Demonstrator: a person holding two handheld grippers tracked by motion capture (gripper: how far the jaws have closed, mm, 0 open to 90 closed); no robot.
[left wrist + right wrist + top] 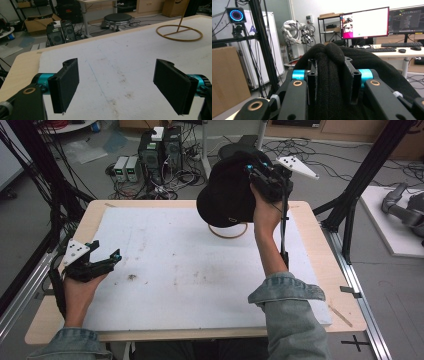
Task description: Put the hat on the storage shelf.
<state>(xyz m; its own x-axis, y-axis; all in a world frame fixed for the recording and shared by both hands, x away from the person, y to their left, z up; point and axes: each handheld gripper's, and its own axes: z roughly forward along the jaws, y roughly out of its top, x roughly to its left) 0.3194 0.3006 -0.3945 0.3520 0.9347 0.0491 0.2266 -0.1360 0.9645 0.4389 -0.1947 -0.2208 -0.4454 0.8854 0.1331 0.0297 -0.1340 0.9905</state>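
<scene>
A black knitted hat [227,195] hangs in the air over the far right part of the table, with my right gripper [260,175] shut on a fold of it. In the right gripper view the hat's knit [332,75] is squeezed between the two jaws. Below the hat, a brass-coloured wire stand with a round ring base [228,231] rests on the white mat [170,270]; its ring [179,32] also lies at the far right of the left gripper view. My left gripper [107,256] rests at the table's left edge, open, nothing between its pads [65,85].
The white mat covers most of the wooden table [90,220]. Computer towers [160,150], cables and a round stool [117,18] stand on the floor beyond the far edge. Black frame posts [365,175] rise at the right and left sides.
</scene>
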